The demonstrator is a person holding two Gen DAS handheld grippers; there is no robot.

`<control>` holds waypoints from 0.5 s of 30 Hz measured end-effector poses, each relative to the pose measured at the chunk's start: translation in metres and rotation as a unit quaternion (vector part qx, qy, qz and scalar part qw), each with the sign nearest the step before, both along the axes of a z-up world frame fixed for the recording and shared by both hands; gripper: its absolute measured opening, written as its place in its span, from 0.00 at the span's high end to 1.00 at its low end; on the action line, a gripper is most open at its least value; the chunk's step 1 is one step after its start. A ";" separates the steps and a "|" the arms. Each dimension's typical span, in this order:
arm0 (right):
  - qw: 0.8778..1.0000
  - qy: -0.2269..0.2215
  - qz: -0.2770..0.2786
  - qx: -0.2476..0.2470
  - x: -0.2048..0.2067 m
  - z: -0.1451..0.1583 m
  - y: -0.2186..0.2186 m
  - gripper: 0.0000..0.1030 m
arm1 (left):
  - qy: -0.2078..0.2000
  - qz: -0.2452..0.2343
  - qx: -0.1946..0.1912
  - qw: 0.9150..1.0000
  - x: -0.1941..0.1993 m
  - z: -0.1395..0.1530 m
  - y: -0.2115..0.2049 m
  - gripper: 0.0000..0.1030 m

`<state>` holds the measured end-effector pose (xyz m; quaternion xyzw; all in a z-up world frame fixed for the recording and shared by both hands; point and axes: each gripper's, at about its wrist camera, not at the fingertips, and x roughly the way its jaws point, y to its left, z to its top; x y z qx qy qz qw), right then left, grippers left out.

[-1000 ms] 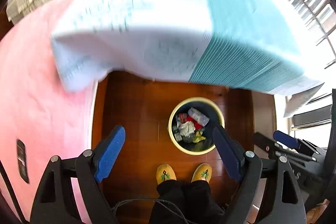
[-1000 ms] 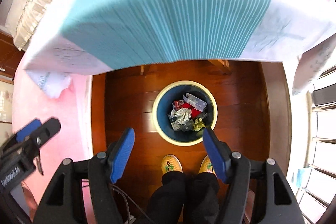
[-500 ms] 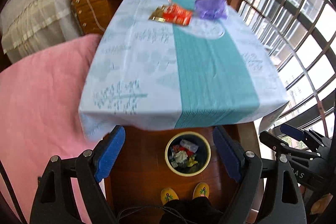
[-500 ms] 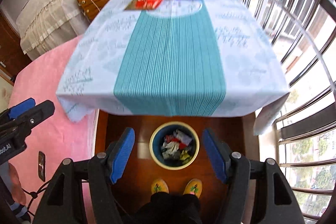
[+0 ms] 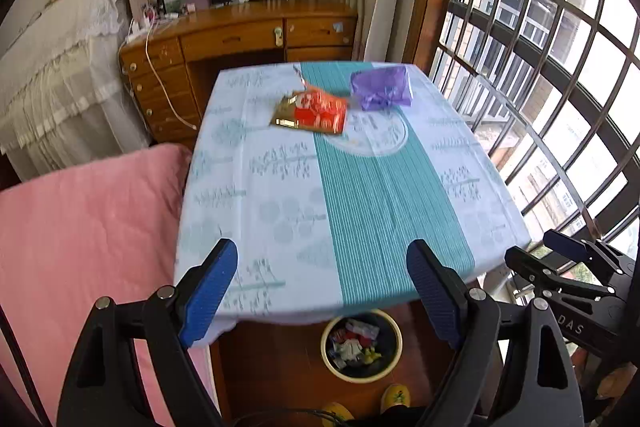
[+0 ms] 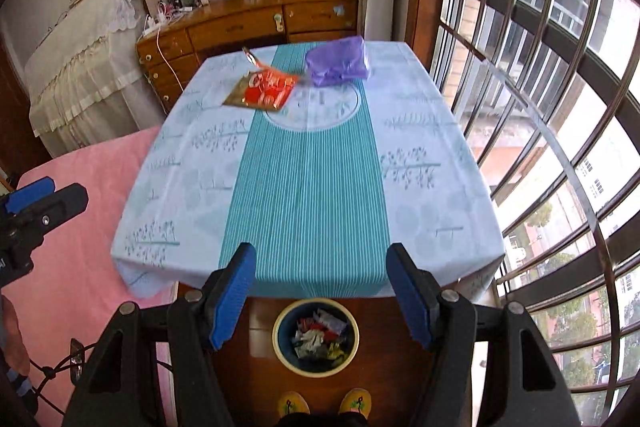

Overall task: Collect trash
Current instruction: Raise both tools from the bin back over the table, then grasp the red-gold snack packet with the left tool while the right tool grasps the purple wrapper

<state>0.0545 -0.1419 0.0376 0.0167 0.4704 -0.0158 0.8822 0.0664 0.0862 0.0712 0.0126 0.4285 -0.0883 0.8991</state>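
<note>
A red and gold snack wrapper and a crumpled purple plastic bag lie at the far end of the table, which has a teal-striped cloth. A round bin holding several pieces of trash stands on the floor under the near table edge. My left gripper is open and empty above the near edge. My right gripper is open and empty, also at the near edge, far from the trash.
A pink bed lies left of the table. A wooden desk stands behind it. A barred window runs along the right. The person's yellow slippers are on the wooden floor by the bin.
Both grippers have tilted up from looking down at the bin to looking across the tabletop. The wrapper and purple bag have come into full view. Both stay open.
</note>
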 end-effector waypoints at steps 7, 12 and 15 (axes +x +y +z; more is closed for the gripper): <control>1.000 -0.007 0.008 0.003 0.033 0.005 -0.007 0.34 | -0.012 -0.003 0.008 1.000 0.042 0.009 -0.015 0.17; 1.000 -0.006 0.022 0.010 0.077 0.000 -0.020 0.34 | 0.000 0.014 0.015 1.000 0.081 -0.002 -0.031 0.17; 0.999 -0.006 0.038 0.023 0.117 -0.005 -0.032 0.34 | 0.014 0.034 0.021 0.999 0.113 -0.011 -0.042 0.17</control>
